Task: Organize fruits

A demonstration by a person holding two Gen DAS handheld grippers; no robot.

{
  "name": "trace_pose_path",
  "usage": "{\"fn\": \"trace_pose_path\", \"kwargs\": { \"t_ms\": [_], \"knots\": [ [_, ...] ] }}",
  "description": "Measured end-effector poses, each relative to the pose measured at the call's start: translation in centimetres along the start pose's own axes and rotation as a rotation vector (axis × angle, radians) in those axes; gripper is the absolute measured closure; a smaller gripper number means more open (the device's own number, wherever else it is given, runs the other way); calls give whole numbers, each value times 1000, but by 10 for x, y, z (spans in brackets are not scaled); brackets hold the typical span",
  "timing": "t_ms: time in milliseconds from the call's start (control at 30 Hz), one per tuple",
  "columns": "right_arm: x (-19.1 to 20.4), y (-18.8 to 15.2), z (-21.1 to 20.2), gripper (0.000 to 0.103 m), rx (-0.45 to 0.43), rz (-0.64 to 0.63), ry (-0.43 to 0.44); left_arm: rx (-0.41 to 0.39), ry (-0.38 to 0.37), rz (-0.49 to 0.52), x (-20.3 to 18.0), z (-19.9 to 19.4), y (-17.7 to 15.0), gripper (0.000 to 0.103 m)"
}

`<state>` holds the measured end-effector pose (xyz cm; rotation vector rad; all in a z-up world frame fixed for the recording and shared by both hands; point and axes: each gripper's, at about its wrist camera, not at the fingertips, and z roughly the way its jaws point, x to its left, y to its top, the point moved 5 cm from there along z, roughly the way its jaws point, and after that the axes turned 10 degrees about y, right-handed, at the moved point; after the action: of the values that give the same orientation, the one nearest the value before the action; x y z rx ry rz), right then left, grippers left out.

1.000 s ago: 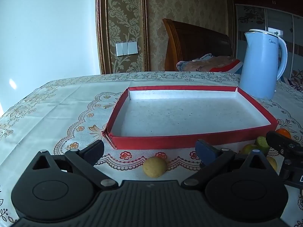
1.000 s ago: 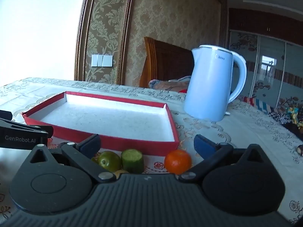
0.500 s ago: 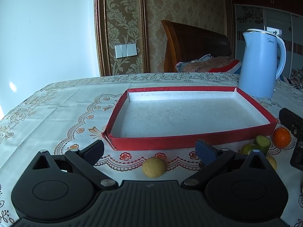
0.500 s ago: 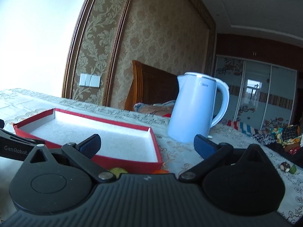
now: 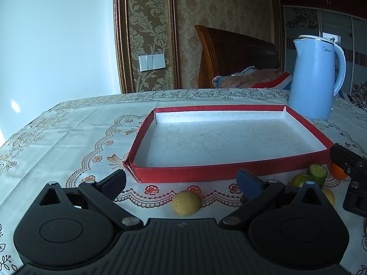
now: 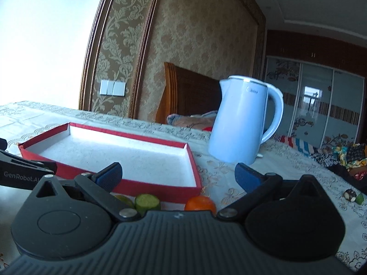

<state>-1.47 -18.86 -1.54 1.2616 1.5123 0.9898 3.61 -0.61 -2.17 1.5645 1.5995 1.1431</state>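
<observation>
A red tray (image 5: 142,135) with a white floor lies empty on the tablecloth; it also shows in the right wrist view (image 6: 197,178). In front of it lie a yellow round fruit (image 5: 186,203), a green fruit (image 5: 299,180), a cut green piece (image 5: 317,171), an orange (image 5: 336,171) and another yellow fruit (image 5: 329,196). My left gripper (image 5: 183,183) is open and empty just above the yellow round fruit. My right gripper (image 6: 177,174) is open and empty above the cut green piece (image 6: 146,201) and the orange (image 6: 200,202).
A light blue electric kettle (image 5: 314,78) stands behind the tray's right corner, also in the right wrist view (image 6: 243,123). A wooden chair with cloth (image 5: 250,78) is behind the table. Small objects (image 6: 352,194) lie at the far right.
My right gripper tilted upward, then came back down so the fruits show again under it. My left gripper hardly moved.
</observation>
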Motion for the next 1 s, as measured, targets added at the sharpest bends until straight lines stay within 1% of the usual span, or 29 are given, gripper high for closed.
{"fn": "trace_pose_path", "kwargs": {
  "t_ms": [33,67,133,200,233,267,333,433,467,533,600,667,733,767,867,900,1000],
  "knots": [
    [-1,-1,0,0,4,13,7,-1,0,0,0,0,0,0],
    [-3,0,-2,0,-10,25,5,-2,0,0,0,0,0,0],
    [-7,3,-10,0,-69,37,-25,-3,-1,2,0,0,1,0],
    [-12,9,-23,0,-160,59,-57,-4,-1,3,-1,0,1,0],
    [-14,9,-25,0,-173,73,-54,-5,-2,5,-1,0,1,0],
    [-16,8,-22,0,-151,90,-35,-5,-1,5,-1,0,1,0],
    [-18,5,-10,0,-70,114,16,-5,-1,5,-1,0,0,0],
    [-13,0,-4,0,-23,133,121,-4,-2,3,-1,0,0,0],
    [-9,-1,-3,0,-13,113,118,-4,-2,4,-1,0,0,0],
    [-1,-3,-1,0,-3,50,83,-5,-3,4,-1,0,0,0],
    [5,-3,0,0,8,27,95,-7,-4,7,0,0,0,0],
    [5,-2,-2,0,-3,36,100,-8,-3,8,0,0,0,0],
    [2,-1,-3,0,-10,49,84,-9,-3,8,0,0,0,0],
    [-1,-1,-4,0,-15,62,71,-9,-2,8,0,0,0,0],
    [-10,0,-5,0,-25,83,-3,-9,-1,7,0,0,0,0],
    [-13,-1,-4,0,-17,94,-6,-9,-1,8,0,0,0,0],
    [-18,-2,0,0,11,136,35,-11,2,11,0,0,0,0]
  ]
}}
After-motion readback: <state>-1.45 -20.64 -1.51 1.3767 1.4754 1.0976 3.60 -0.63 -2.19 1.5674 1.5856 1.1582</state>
